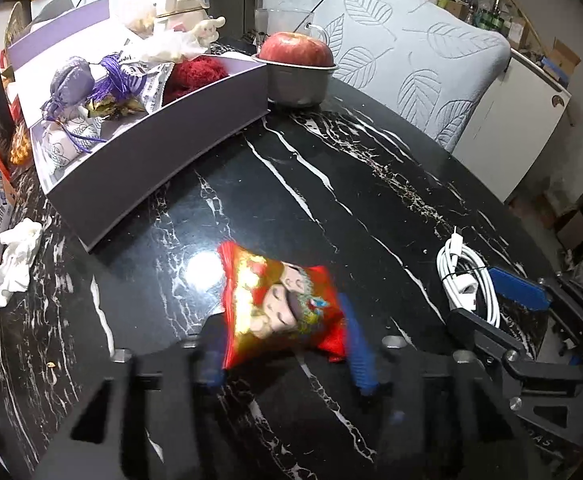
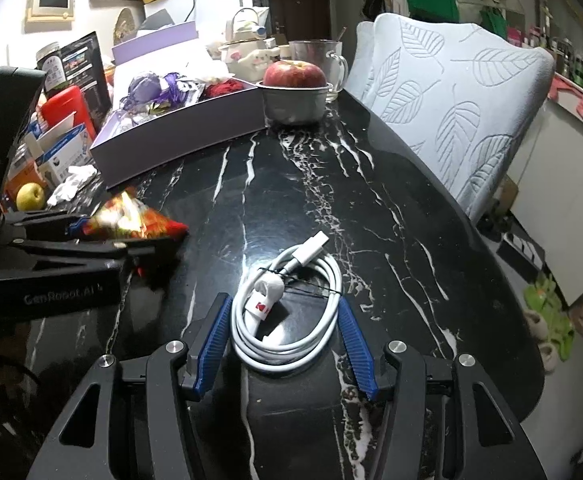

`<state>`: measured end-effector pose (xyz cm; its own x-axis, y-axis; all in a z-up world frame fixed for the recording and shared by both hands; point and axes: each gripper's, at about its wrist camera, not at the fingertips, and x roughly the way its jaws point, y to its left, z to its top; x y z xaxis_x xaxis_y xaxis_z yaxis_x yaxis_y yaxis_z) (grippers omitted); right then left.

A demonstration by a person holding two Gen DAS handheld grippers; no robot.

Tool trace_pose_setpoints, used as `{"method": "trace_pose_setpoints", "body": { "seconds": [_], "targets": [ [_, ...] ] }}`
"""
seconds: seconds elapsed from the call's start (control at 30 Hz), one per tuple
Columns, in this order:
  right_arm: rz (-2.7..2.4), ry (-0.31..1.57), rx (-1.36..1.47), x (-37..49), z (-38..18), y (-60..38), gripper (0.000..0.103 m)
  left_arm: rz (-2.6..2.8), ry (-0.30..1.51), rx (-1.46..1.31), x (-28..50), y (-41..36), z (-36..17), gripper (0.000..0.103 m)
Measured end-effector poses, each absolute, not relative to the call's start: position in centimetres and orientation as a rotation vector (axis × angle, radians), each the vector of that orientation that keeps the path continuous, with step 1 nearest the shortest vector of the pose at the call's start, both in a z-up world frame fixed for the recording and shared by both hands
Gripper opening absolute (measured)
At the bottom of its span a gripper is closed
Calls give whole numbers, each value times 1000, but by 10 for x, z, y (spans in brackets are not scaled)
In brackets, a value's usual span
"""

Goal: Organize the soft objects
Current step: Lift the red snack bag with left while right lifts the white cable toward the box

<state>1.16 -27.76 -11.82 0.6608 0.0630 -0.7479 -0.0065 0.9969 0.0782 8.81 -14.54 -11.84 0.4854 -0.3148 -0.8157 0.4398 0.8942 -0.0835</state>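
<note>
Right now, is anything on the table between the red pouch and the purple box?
Nothing visible. The red pouch sits in the left hand-held gripper, and only bare black marble table lies between it and the purple box.

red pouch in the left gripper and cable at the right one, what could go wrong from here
1. The left gripper holds the red pouch near one end only; the soft pouch may sag or slip on the way to the box.
2. The right gripper is open around the coiled cable; closing may squash the loops or pinch only some.
3. The box is already crowded, and the apple in its tin sits beside it.
</note>
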Motion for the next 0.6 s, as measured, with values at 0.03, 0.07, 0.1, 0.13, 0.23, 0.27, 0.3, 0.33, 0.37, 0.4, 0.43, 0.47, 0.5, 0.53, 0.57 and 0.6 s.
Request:
{"method": "trace_pose_setpoints", "body": {
  "seconds": [0.03,0.07,0.1,0.13,0.23,0.27,0.3,0.33,0.37,0.4,0.43,0.47,0.5,0.53,0.57,0.6],
  "targets": [
    [44,847,76,11,-118,-278,54,-469,962,135,88,-144,-118,42],
    [48,845,81,11,-118,-278,54,-477,963,128,88,-143,-118,41],
    [50,842,81,11,-117,-278,54,-483,964,122,88,-142,-117,41],
    [52,837,77,11,-116,-277,54,-492,964,113,86,-141,-117,41],
    [61,814,59,8,-109,-275,54,-504,941,110,81,-139,-112,41],
    [65,809,59,8,-106,-274,54,-506,936,110,80,-139,-111,41],
    [68,806,60,8,-105,-274,54,-510,930,107,78,-138,-109,41],
    [75,800,64,7,-102,-274,54,-512,925,106,77,-136,-106,41],
    [82,796,68,7,-100,-273,54,-511,922,106,77,-136,-104,41],
    [88,792,70,7,-97,-272,54,-511,918,104,76,-135,-102,41],
    [93,790,72,6,-96,-272,54,-511,912,102,75,-134,-99,41],
    [98,787,73,6,-94,-270,54,-512,907,101,74,-133,-96,41],
    [104,783,75,6,-92,-269,54,-510,898,102,72,-131,-93,41],
    [116,779,79,5,-89,-268,54,-508,889,102,71,-130,-90,41],
    [125,775,81,5,-86,-266,54,-506,880,102,70,-128,-87,41],
    [131,772,81,6,-85,-265,54,-503,871,101,68,-126,-83,41]
  ]
}}
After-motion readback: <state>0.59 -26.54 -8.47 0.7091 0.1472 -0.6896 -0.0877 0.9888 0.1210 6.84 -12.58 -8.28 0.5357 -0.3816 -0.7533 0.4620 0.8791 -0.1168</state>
